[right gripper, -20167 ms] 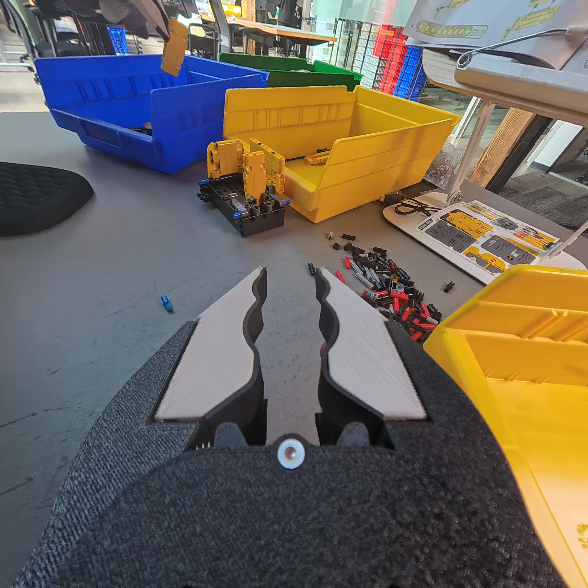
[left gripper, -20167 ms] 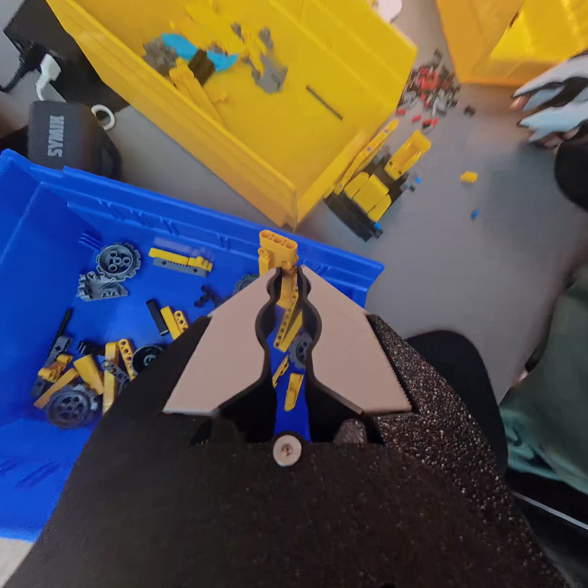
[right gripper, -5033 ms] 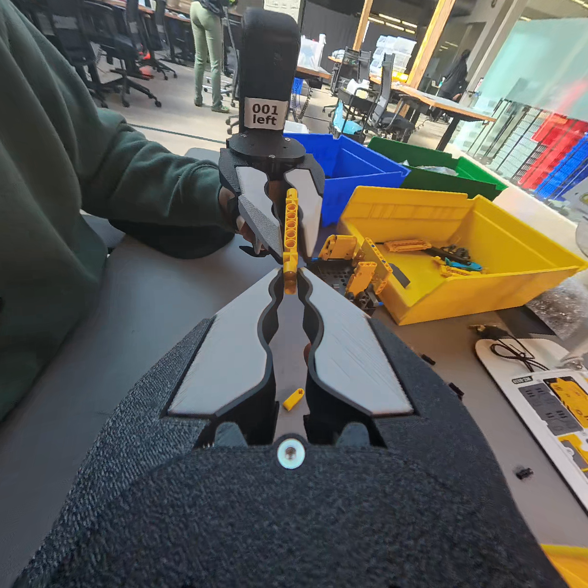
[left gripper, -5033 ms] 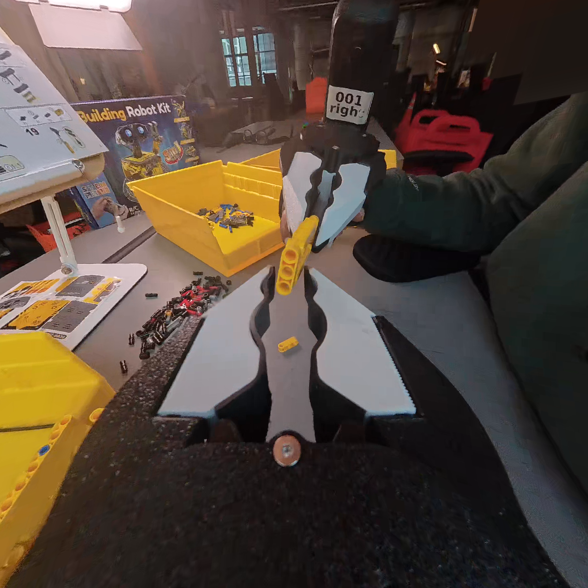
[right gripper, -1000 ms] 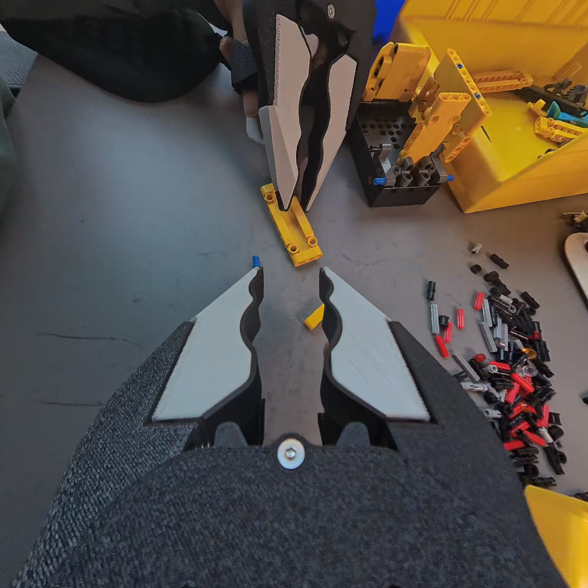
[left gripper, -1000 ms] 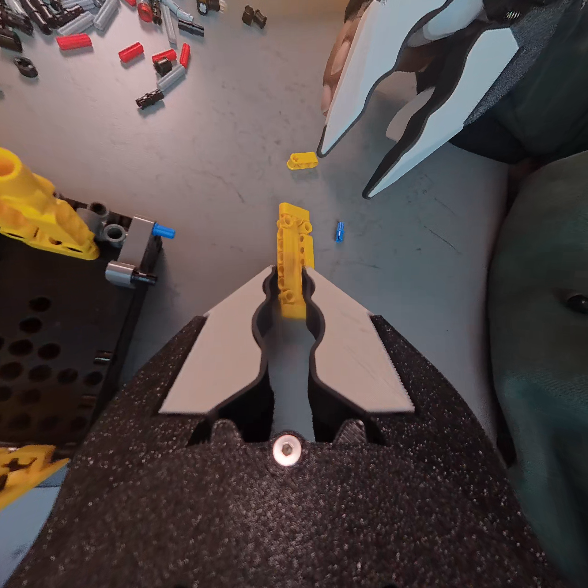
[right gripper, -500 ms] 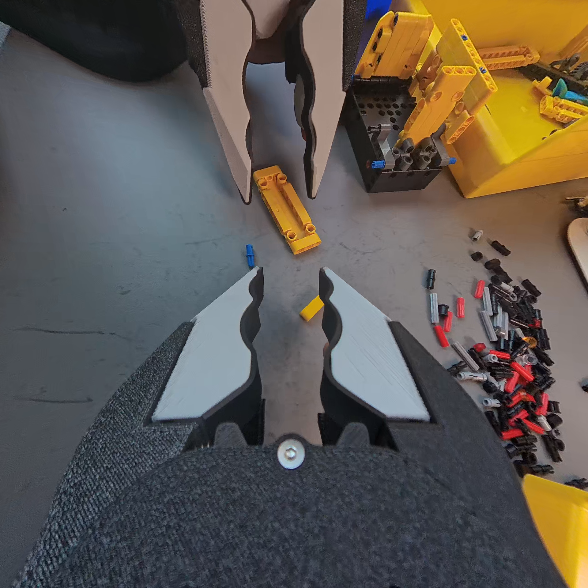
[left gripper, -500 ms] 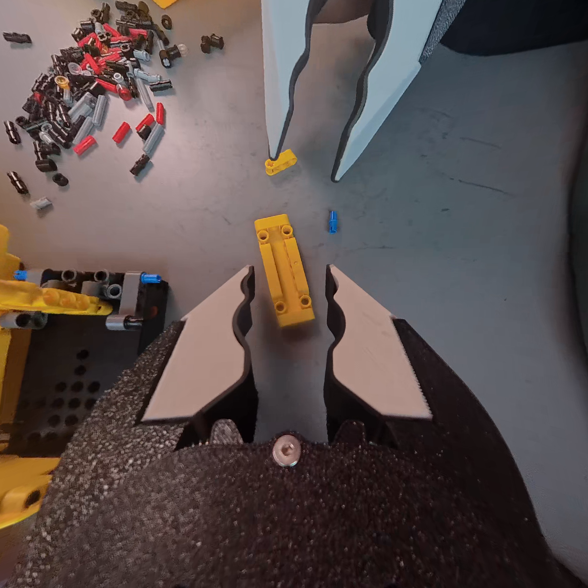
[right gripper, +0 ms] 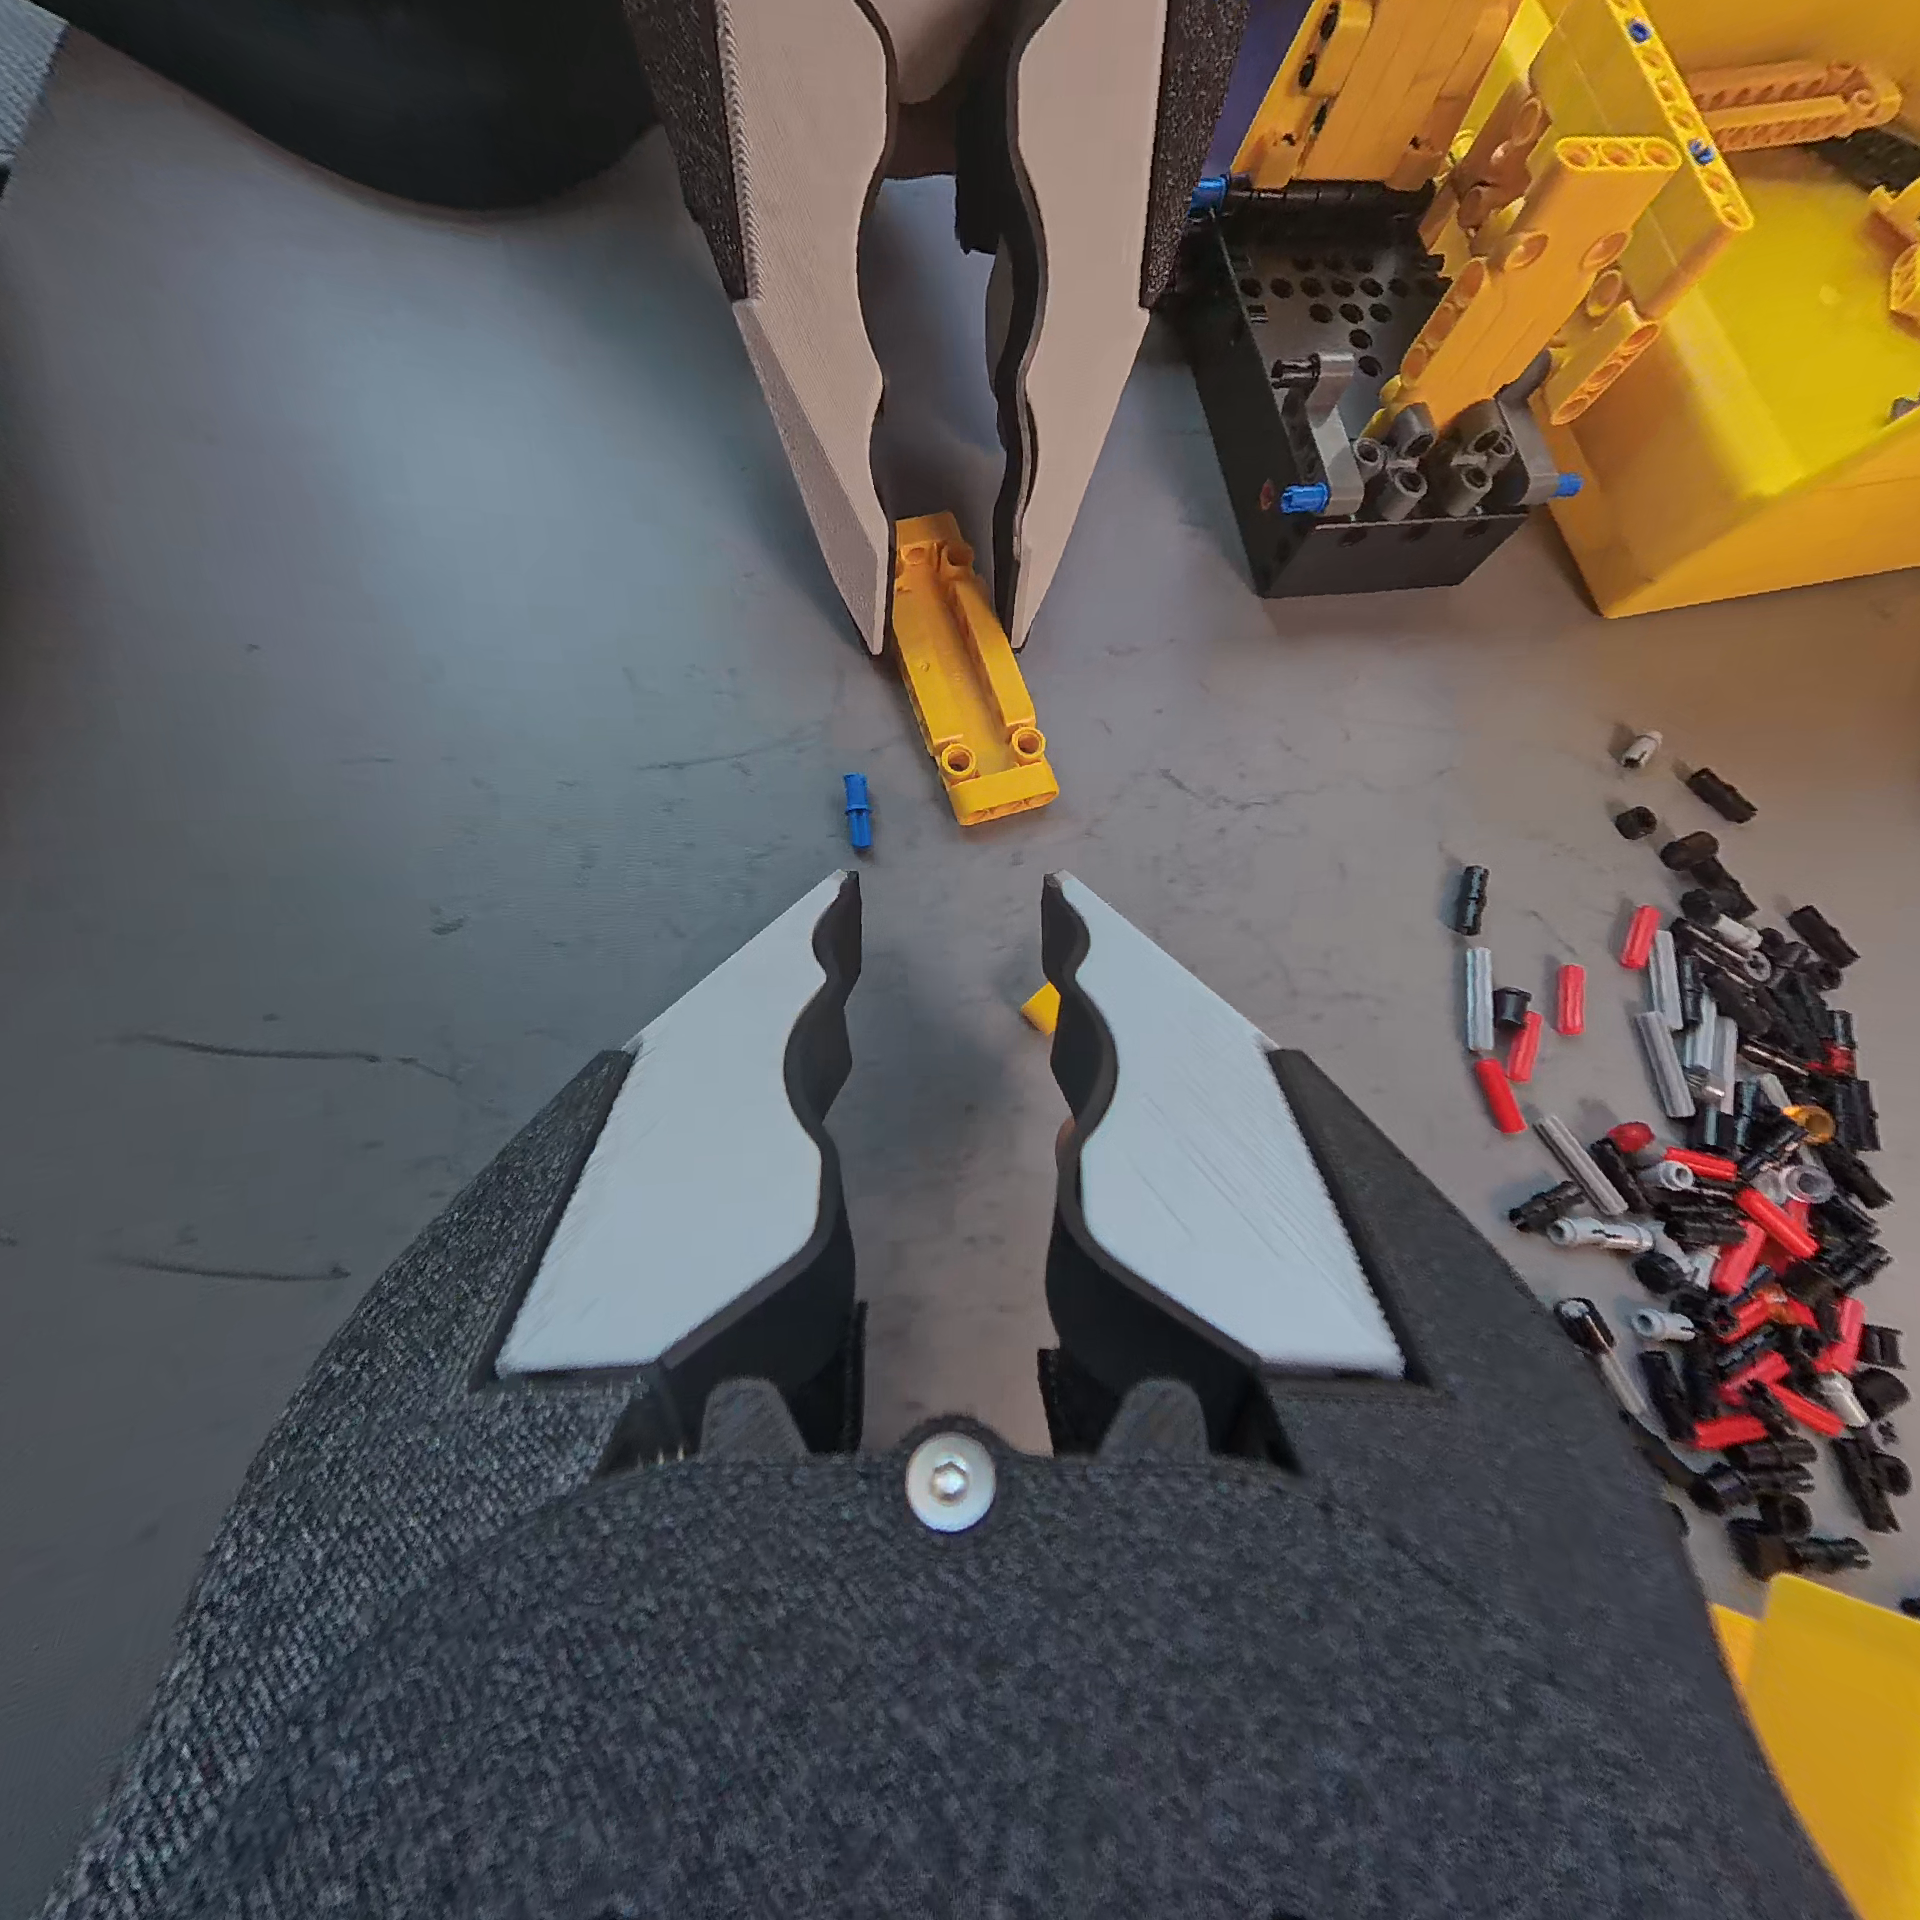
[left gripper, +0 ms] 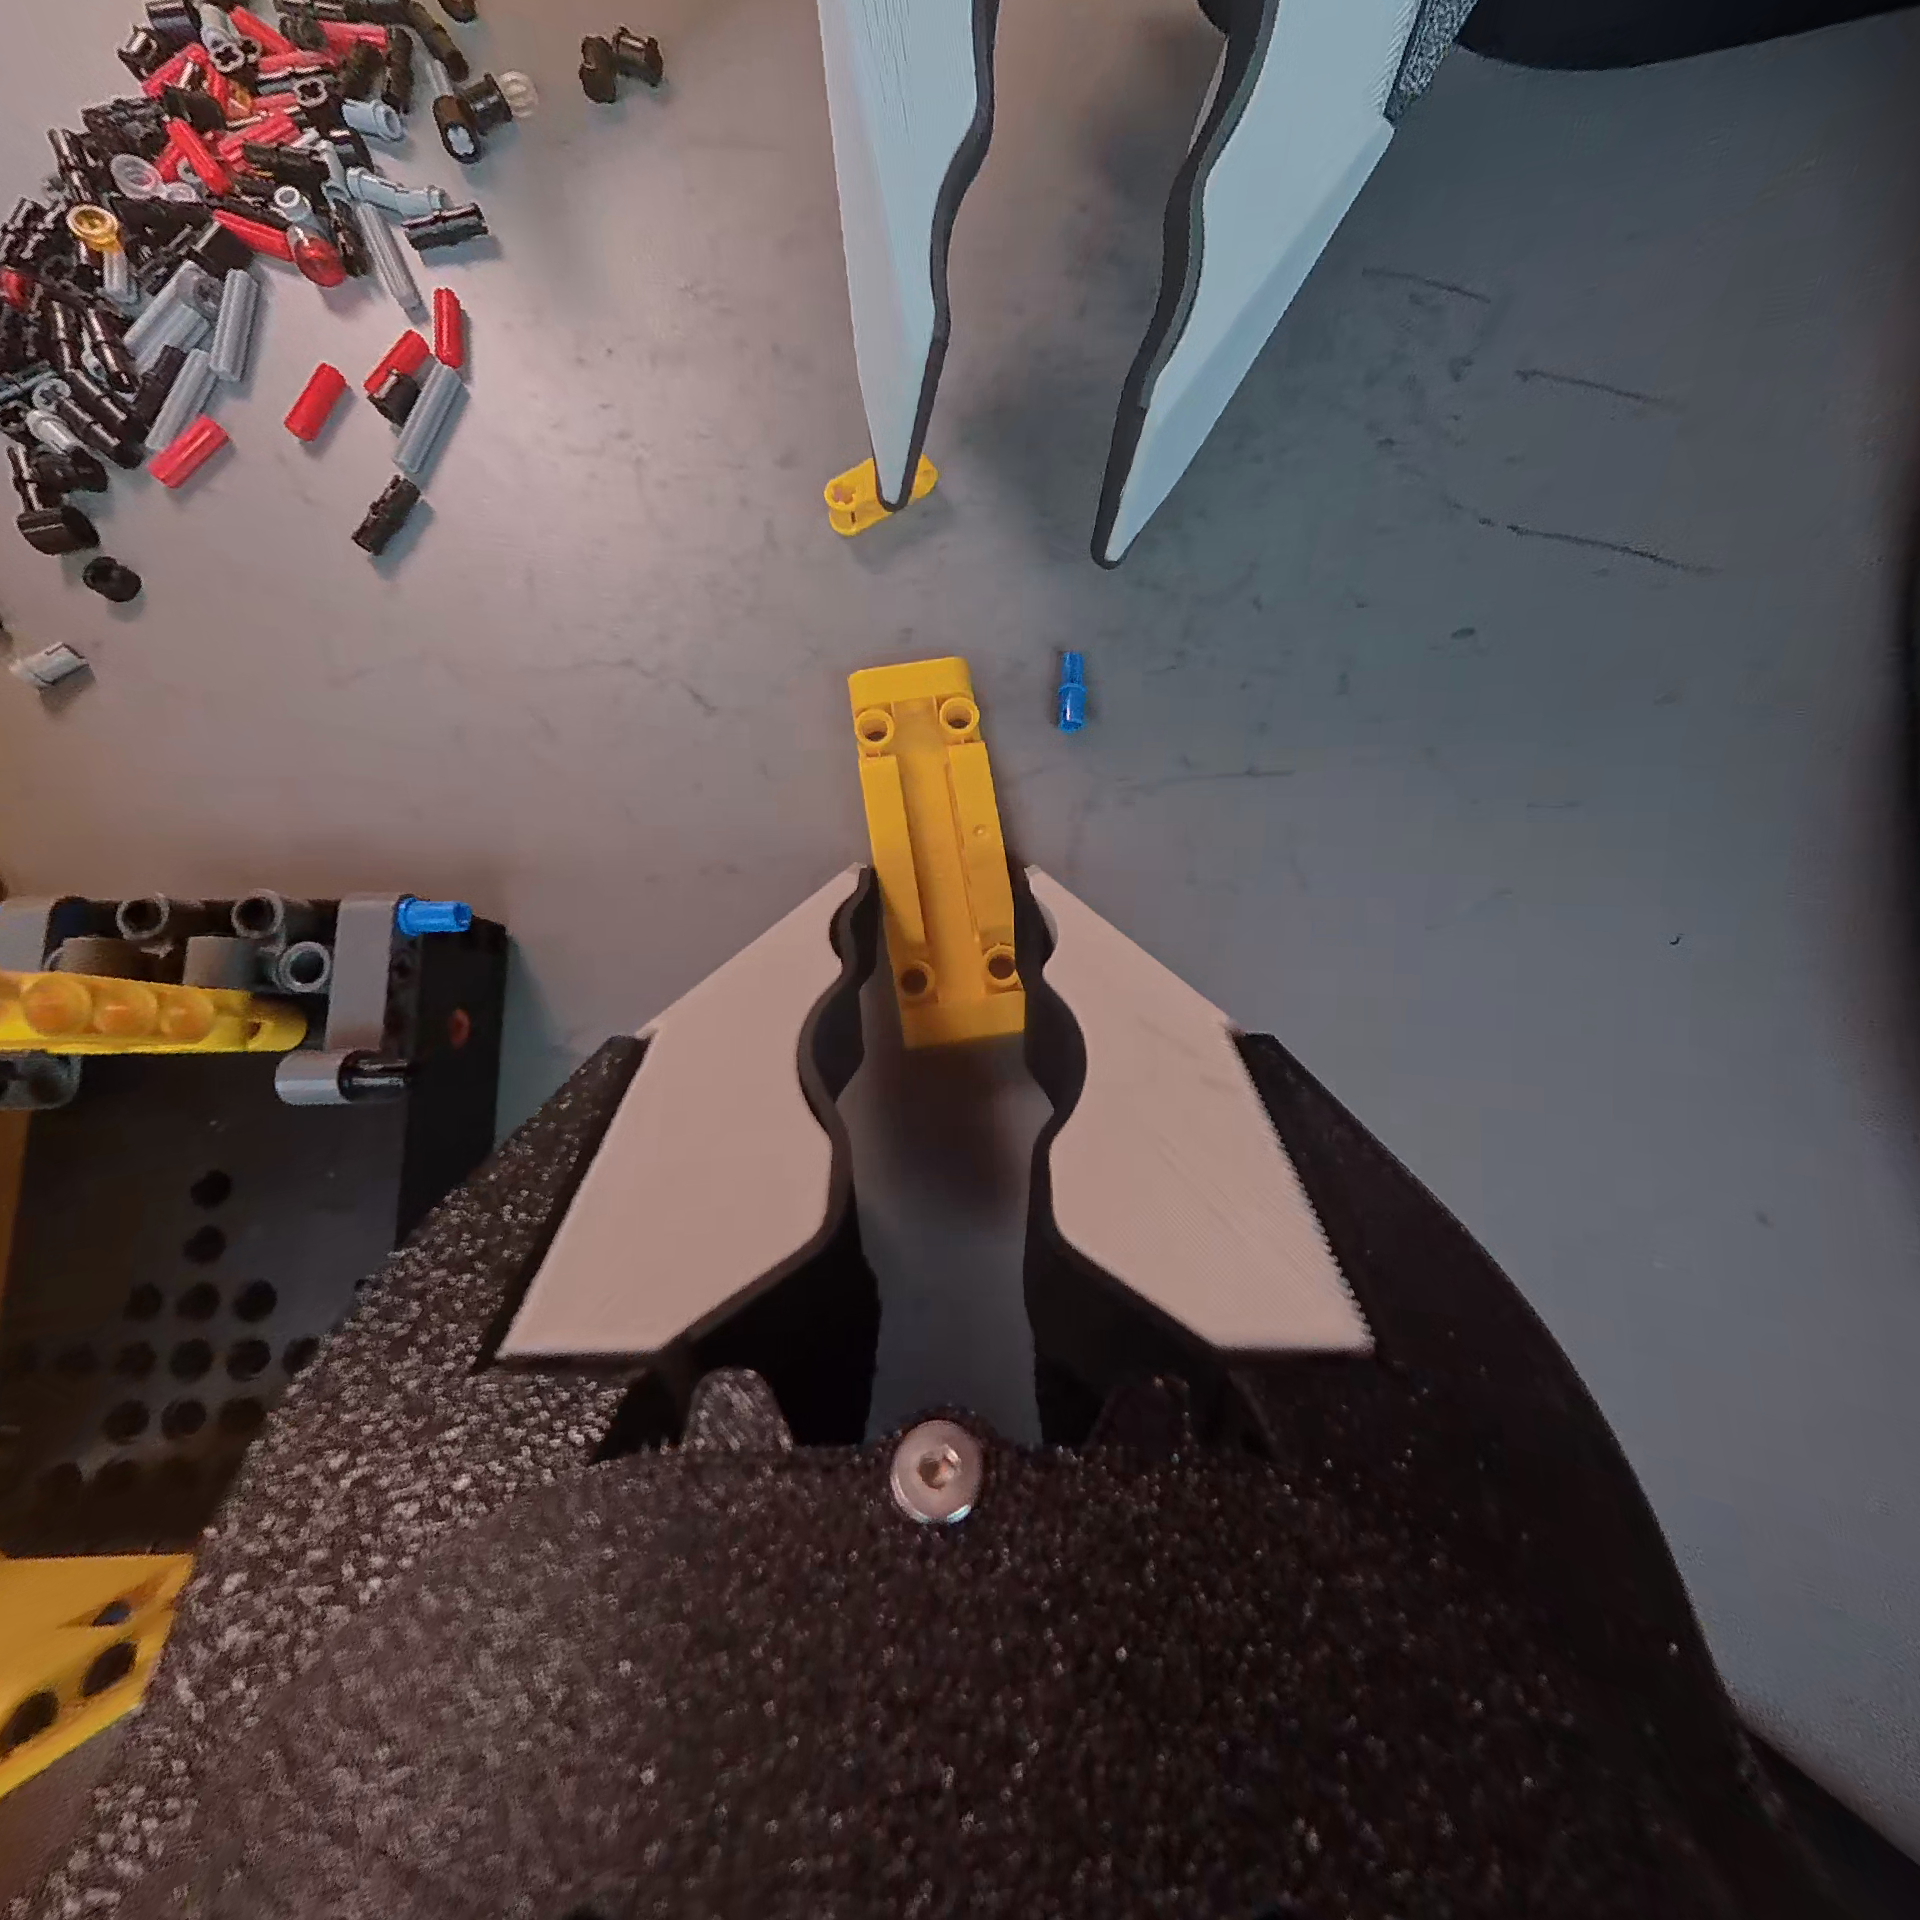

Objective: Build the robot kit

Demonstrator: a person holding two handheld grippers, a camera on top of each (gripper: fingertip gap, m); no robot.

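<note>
Your left gripper (left gripper: 948,883) points down at the grey bench (left gripper: 1455,831), and its jaws have narrowed onto the long sides of a yellow panel piece (left gripper: 940,852) lying flat on the surface. The near half of the panel sits between the fingertips, and the far end sticks out towards 12 o'clock. In the right wrist view the same gripper (right gripper: 948,634) comes in from 12 o'clock with both tips pressed against the panel (right gripper: 971,686), so the grip looks made, though the piece is on the bench and not lifted.

Your right gripper (right gripper: 951,878) hovers with its jaws apart and nothing between them. A small yellow connector (right gripper: 1039,1006) lies on the bench just inside its right finger, mostly hidden behind it. In the left wrist view that gripper (left gripper: 1003,520) reaches in from 12 o'clock, and one fingertip stands over the middle of the connector (left gripper: 854,490); you cannot tell whether it touches.

A small blue pin (left gripper: 1070,691) lies at 1 o'clock of the panel's far end, just beside it and apart from it. At 10 o'clock in the left wrist view is a loose heap of red, black and grey pins (left gripper: 177,239). At 9 o'clock stands a black-and-yellow brick assembly (left gripper: 229,1091), which the right wrist view shows at 1 o'clock (right gripper: 1382,436), against a yellow bin (right gripper: 1766,416). Another yellow bin corner (right gripper: 1829,1714) sits at 4 o'clock there.
</note>
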